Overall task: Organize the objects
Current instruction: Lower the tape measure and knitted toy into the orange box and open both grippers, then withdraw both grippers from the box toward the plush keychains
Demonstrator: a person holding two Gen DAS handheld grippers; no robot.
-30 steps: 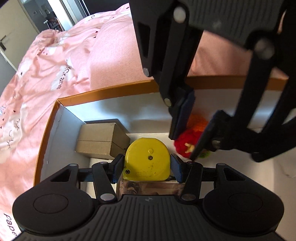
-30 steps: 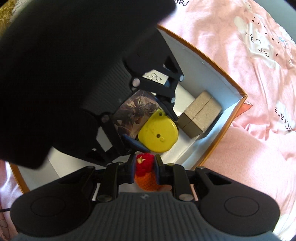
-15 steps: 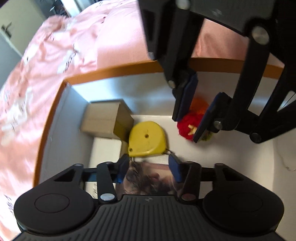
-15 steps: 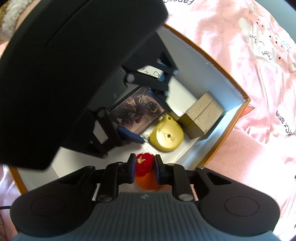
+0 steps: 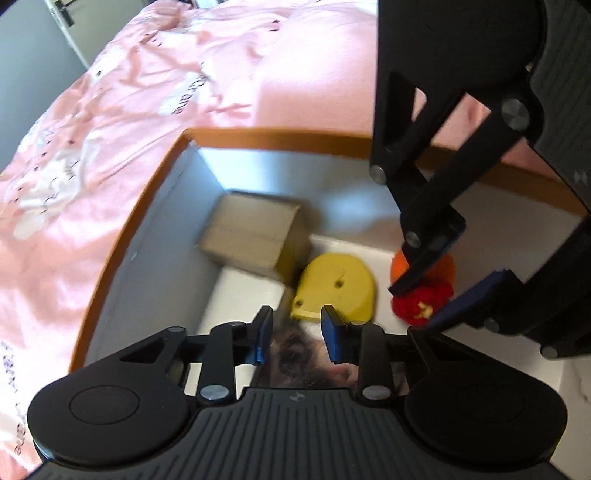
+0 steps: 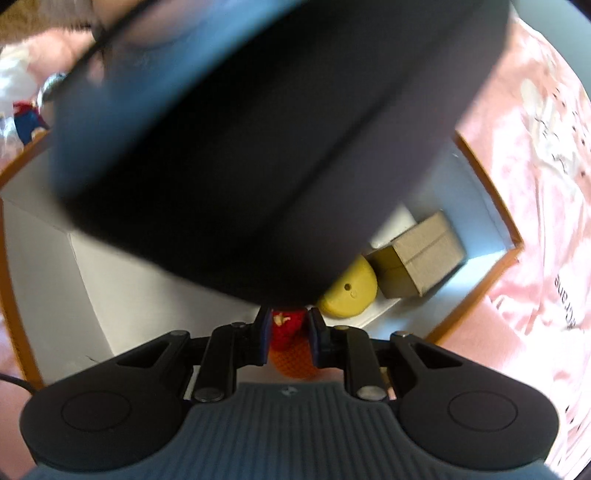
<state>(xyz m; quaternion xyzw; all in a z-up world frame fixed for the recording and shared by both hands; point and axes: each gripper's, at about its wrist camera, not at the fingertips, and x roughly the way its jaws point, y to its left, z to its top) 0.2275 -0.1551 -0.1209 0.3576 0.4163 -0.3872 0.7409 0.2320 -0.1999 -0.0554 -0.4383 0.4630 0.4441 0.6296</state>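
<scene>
A white box with an orange rim (image 5: 258, 132) lies on a bed covered with a pink blanket (image 5: 110, 110) that has white cartoon prints and some dark letters. A plain pink pillow (image 5: 314, 85) lies just behind the far wall of the box. At the far top left of the left wrist view a grey wall and a pale door (image 5: 66, 22) are visible.

The left gripper (image 5: 296, 334) hangs over the inside of the box, and its jaws are apart with nothing between them. Right below the jaws lies a dark picture card (image 5: 314, 365), blurred. Just ahead of the jaws a yellow tape measure (image 5: 334, 290) lies flat on the white bottom. Ahead and to the left of the jaws a brown cardboard box (image 5: 255, 232) sits in the corner, very near the tape measure.

The right gripper (image 6: 289, 338) has its jaws clamped on a red and orange knitted toy (image 6: 286, 332); the red part is between the blue pads (image 6: 264, 339) and the orange part is nearer to the camera. In the left wrist view this toy (image 5: 421, 295) is ahead and to the right of the left jaws, low inside the box, beside the tape measure. I cannot tell whether it touches the bottom. The big black body of the left gripper covers most of the right wrist view.
</scene>
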